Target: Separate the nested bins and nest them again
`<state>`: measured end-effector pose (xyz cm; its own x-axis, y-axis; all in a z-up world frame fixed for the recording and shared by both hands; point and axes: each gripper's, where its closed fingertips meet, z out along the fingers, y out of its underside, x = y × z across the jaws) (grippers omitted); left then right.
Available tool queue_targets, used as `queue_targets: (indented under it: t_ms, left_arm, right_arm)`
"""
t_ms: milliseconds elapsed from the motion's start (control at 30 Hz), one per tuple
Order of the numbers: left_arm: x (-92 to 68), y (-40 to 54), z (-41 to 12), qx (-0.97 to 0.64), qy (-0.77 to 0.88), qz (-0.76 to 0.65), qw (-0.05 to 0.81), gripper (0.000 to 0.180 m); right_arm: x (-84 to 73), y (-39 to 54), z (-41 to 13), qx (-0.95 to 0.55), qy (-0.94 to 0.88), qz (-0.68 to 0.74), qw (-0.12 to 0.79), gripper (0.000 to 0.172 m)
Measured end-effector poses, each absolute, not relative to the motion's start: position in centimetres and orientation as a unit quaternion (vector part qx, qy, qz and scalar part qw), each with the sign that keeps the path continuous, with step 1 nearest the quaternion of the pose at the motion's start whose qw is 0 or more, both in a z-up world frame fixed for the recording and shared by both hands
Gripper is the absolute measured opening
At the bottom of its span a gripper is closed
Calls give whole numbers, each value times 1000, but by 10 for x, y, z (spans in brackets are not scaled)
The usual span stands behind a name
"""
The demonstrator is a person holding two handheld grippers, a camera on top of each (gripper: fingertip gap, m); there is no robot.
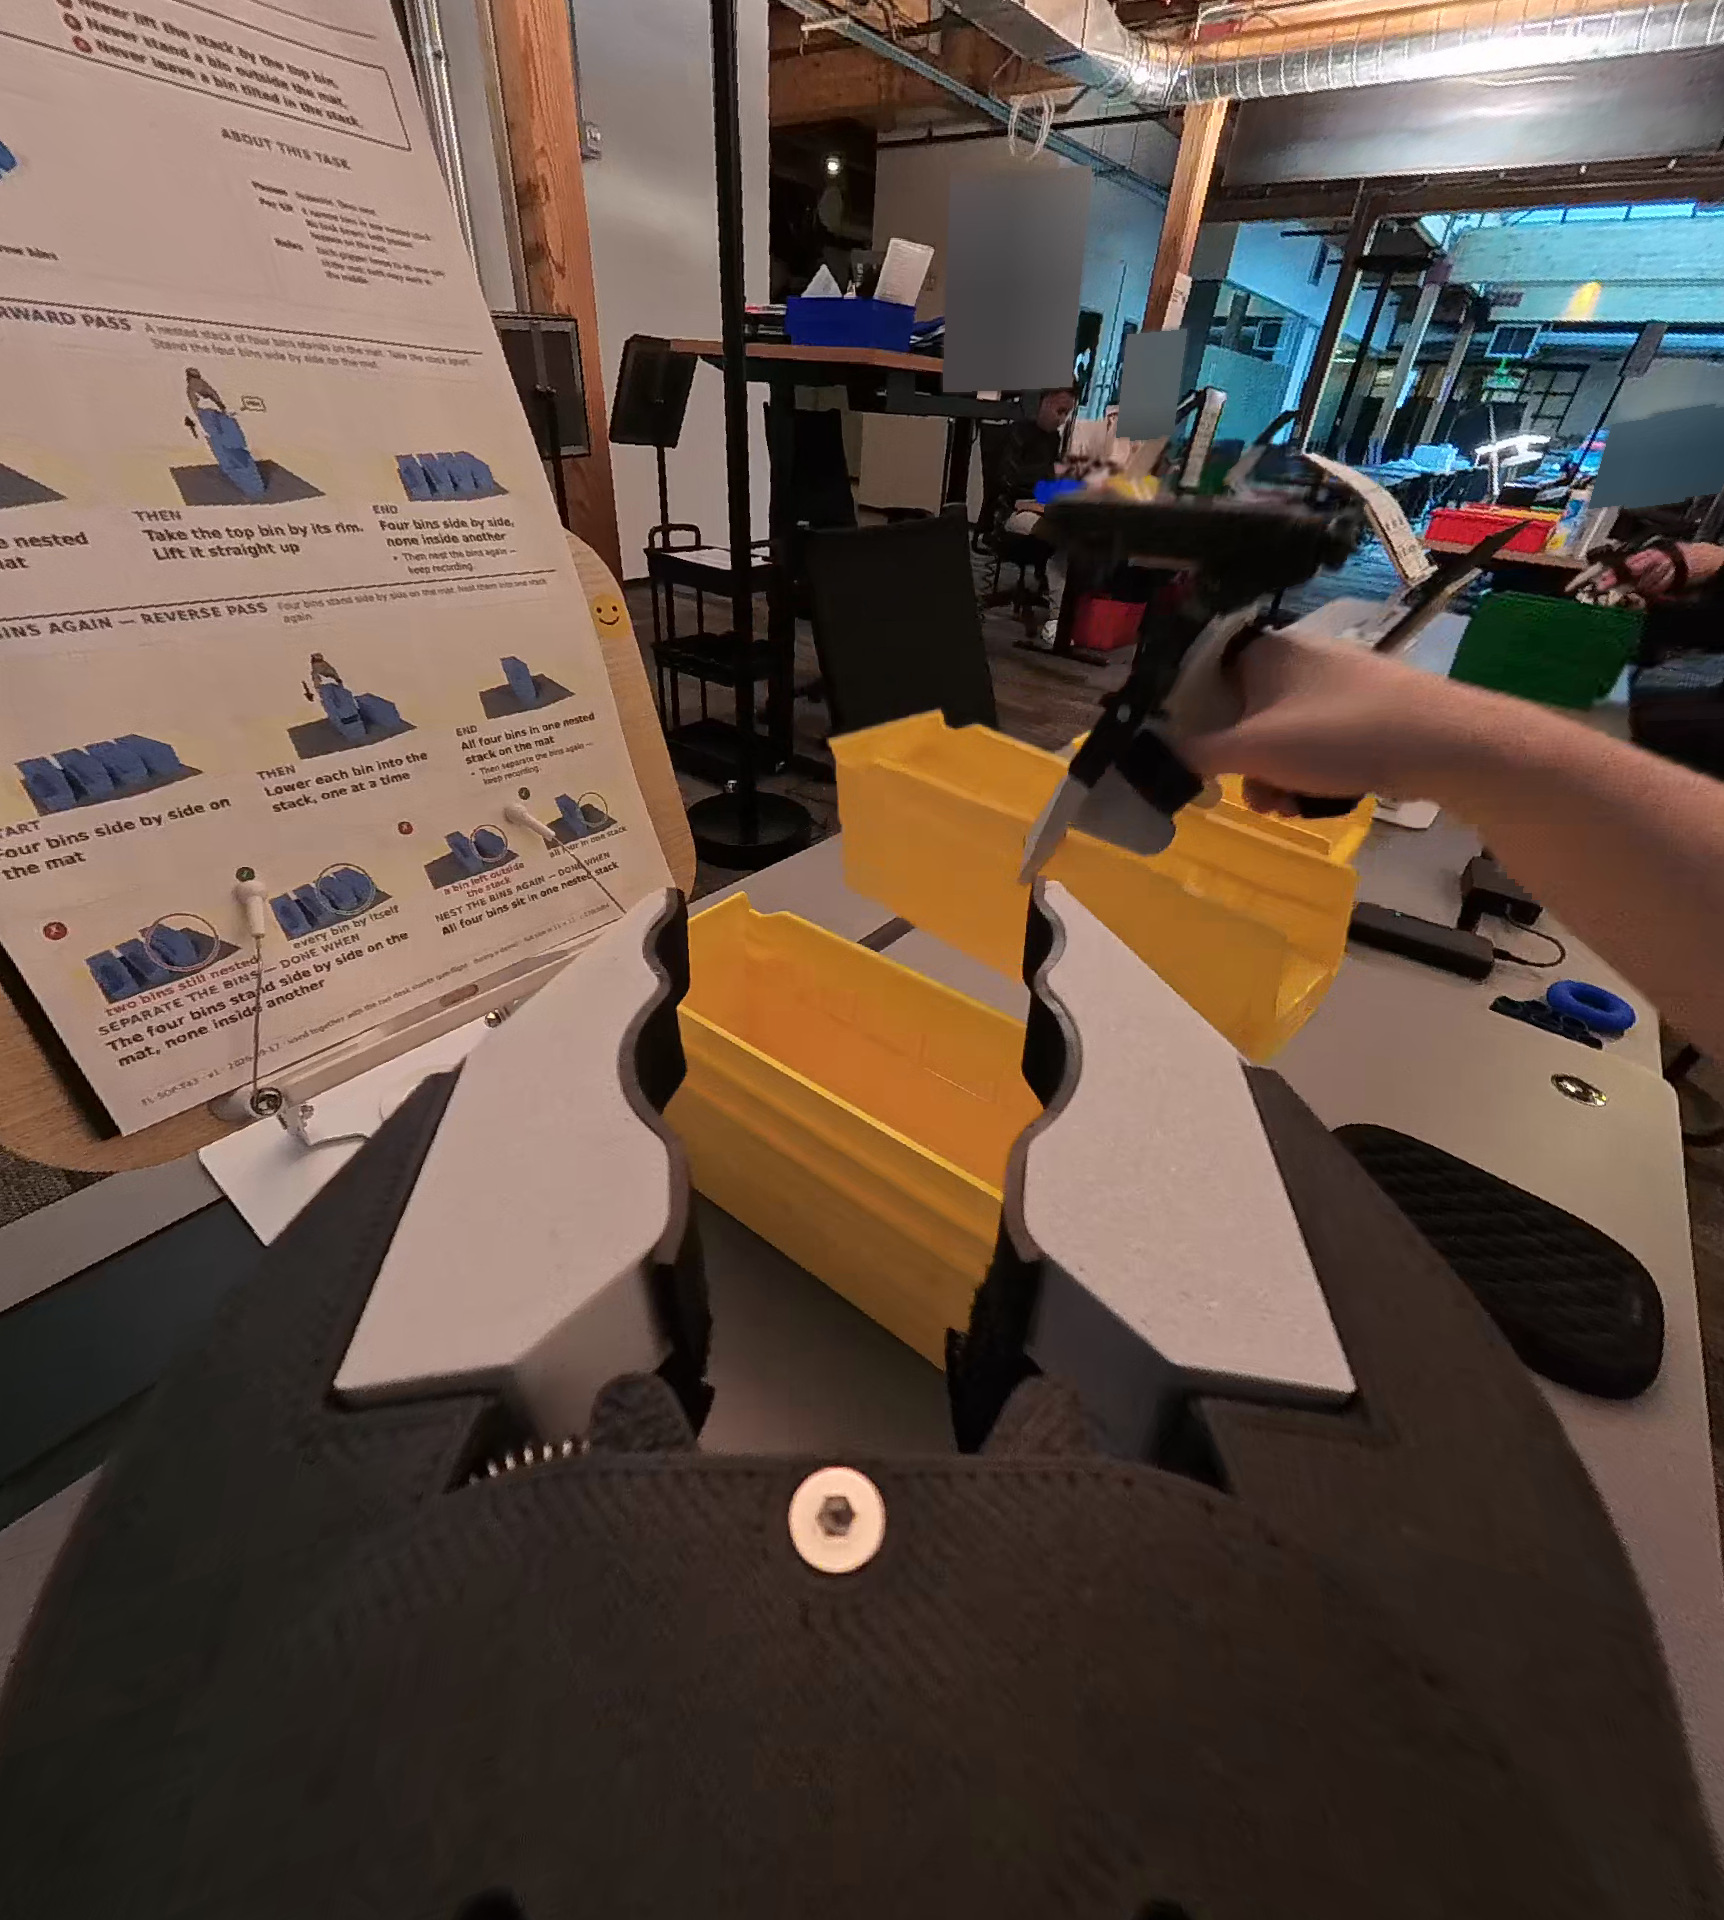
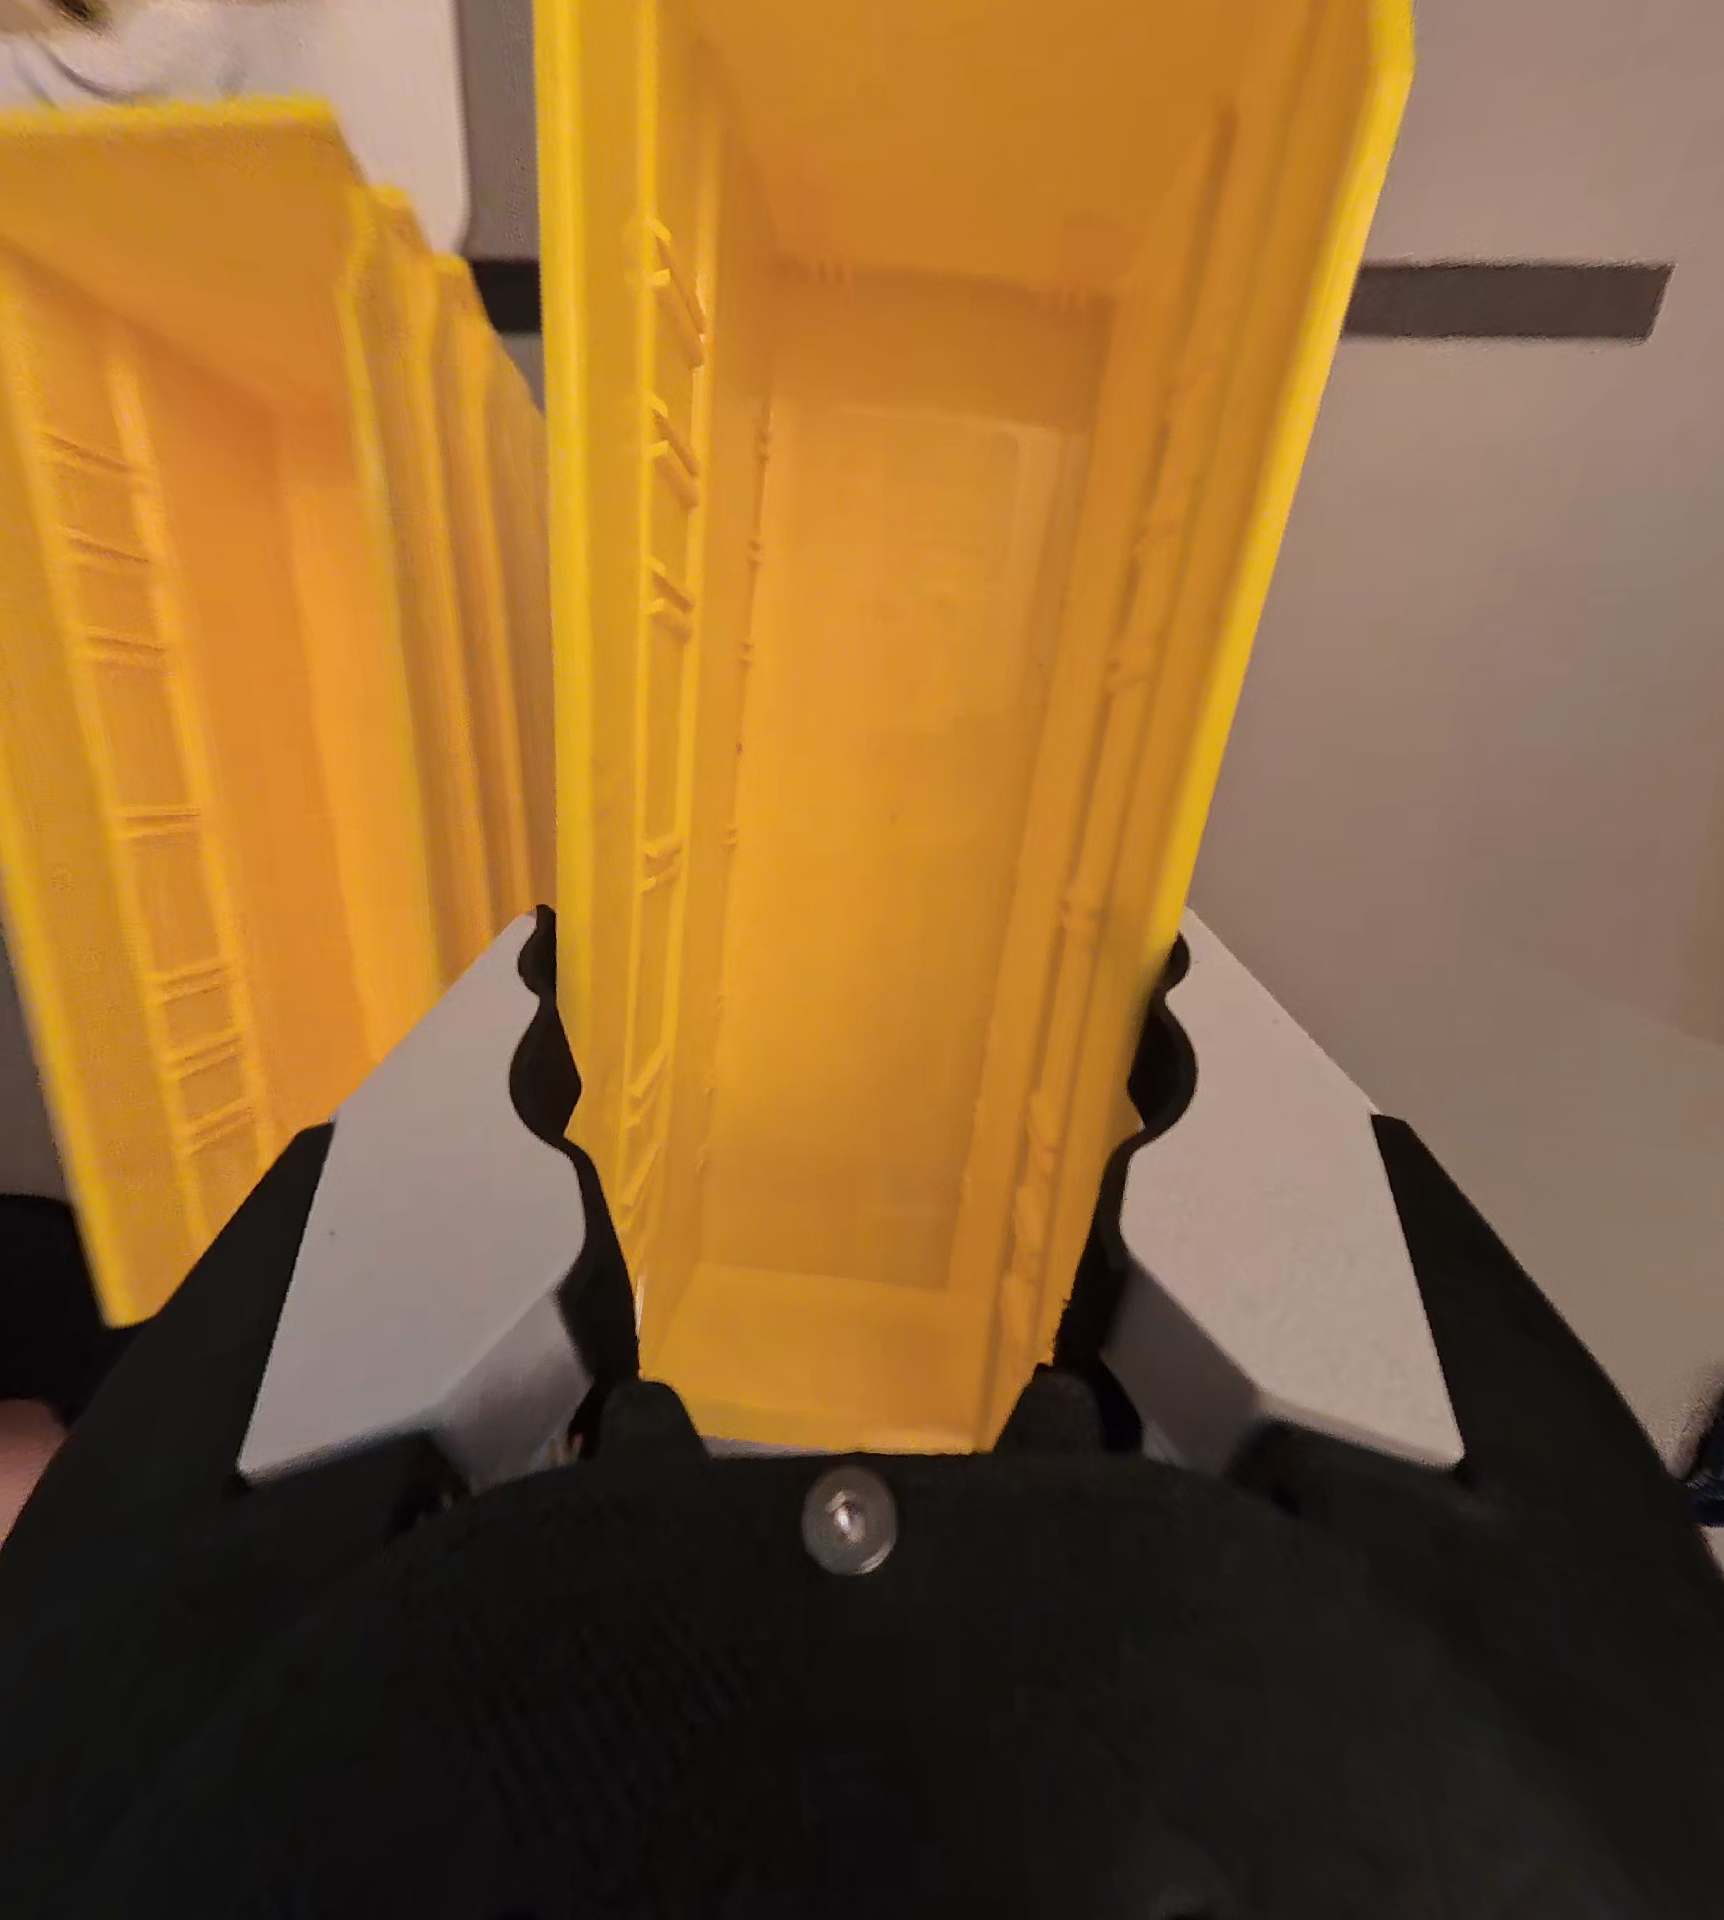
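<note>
Fingers (image 2: 546, 1039) of right gripper (image 2: 853, 1023) clamp yellow bin (image 2: 920, 727).

My work surface is a grey table (image 1: 1523, 1174). One yellow bin (image 1: 837, 1081) rests on it near me. Along its right side lie a black mesh pad (image 1: 1523, 1268), a blue ring (image 1: 1587, 1006) and a black box with a cable (image 1: 1419, 940).
</note>
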<state>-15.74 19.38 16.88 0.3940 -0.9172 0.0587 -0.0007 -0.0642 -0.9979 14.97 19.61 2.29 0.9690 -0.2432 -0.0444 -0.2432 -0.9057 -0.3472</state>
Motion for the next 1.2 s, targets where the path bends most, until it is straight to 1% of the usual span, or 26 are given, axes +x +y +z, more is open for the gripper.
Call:
queue_targets:
  t_ms: [167,300,533,733,800,867,967,1100,1200]
  left_arm:
    - [-159,195,170,-609,374,-404,572,64]
    - [-157,195,168,-611,377,-402,569,64]
    - [-155,194,167,-611,380,-400,568,64]
    - [-154,193,166,-612,383,-400,565,64]
    - [-155,193,167,-611,383,-401,566,64]
    - [-157,193,167,-610,381,-403,566,65]
    - [-158,195,167,-611,377,-405,565,65]
    - [-159,198,164,-620,374,-399,563,67]
    - [-158,198,163,-621,375,-394,564,67]
  right_arm:
    - [161,191,-41,-979,140,5,146,111]
    - [160,190,-71,-980,143,15,134,112]
    - [154,185,-95,-984,135,13,114,115]
    - [152,178,-104,-987,129,-4,97,129]
    - [152,178,-94,-987,122,-18,103,133]
    - [151,188,-66,-981,119,-33,147,136]
    - [133,203,-13,-970,96,-37,221,136]
    - [106,210,41,-960,55,-39,271,135]
    - [98,212,70,-950,35,-50,305,133]
